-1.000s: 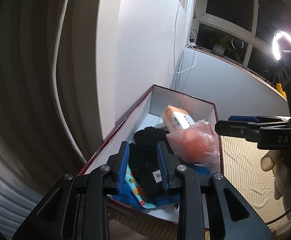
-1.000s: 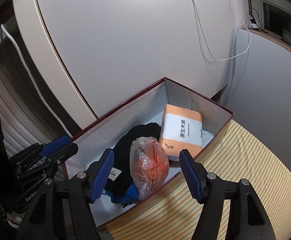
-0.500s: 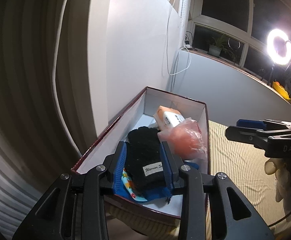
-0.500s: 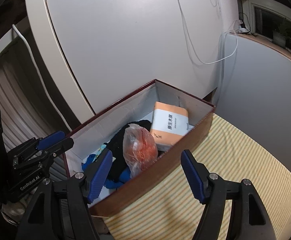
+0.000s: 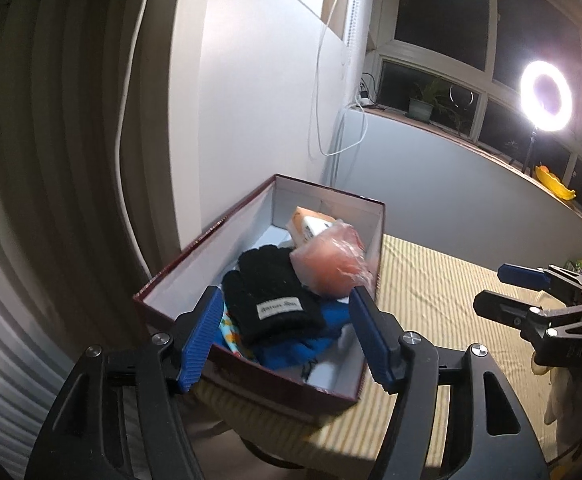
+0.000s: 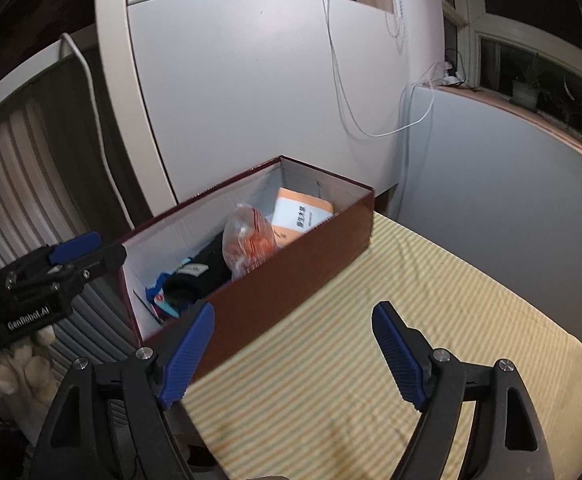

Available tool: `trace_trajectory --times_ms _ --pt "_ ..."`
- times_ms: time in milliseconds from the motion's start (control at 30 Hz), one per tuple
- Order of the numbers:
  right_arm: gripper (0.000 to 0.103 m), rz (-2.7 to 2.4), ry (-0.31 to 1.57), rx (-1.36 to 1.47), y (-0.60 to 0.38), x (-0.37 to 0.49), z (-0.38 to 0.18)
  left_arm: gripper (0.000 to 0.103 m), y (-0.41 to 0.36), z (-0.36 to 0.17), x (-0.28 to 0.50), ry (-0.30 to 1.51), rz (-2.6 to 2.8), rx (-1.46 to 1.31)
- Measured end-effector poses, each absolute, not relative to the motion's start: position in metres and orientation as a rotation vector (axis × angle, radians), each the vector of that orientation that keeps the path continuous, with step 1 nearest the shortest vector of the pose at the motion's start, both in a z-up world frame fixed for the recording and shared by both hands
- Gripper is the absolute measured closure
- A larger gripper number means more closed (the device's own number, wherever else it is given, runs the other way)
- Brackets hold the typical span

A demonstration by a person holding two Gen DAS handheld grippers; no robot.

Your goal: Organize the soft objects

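Release is the news: the left gripper [image 5: 285, 334], a second ago clamped on the black knit hat [image 5: 269, 294], is opening, nothing pressed between its pads. Hat lies in the maroon box [image 6: 291, 276] mid-frame. Right gripper [image 6: 293, 354] widens, empty, over striped yellow cloth [image 6: 431, 320]; ring light [image 5: 546, 96] upper right.

I see the box [image 6: 275, 276] standing on the striped cloth [image 6: 391, 360], at its edge nearest the wall [image 6: 251, 100]. In the box, the tissue pack [image 6: 303, 216] lies at the far end, the bagged bundle [image 6: 249, 240] before it, and the knit hat [image 5: 271, 292] nearer still, on the patterned cloth [image 5: 303, 344].
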State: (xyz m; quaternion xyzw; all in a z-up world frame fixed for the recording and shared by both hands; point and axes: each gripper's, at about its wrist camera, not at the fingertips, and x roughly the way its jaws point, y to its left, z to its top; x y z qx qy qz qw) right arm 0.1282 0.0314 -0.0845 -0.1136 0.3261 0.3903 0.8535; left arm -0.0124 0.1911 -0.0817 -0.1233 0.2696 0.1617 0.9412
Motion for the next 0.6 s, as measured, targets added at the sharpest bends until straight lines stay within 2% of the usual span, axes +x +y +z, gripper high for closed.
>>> trace_trajectory --times_ms 133,367,433,600 --pt "0.024 0.814 0.665 -0.208 0.012 0.115 -0.082 0.030 0.178 -0.081 -0.024 0.537 0.334 -0.255" --pt "0.021 0.781 0.614 -0.161 -0.015 0.089 -0.081 0.030 0.156 -0.084 -0.046 0.521 0.357 -0.255" --pt "0.020 0.769 0.604 -0.159 -0.021 0.082 -0.084 0.023 0.154 -0.088 -0.051 0.527 0.357 -0.276" --pt "0.020 0.757 0.602 -0.158 -0.032 0.067 -0.091 0.023 0.149 -0.093 -0.058 0.538 0.376 -0.284"
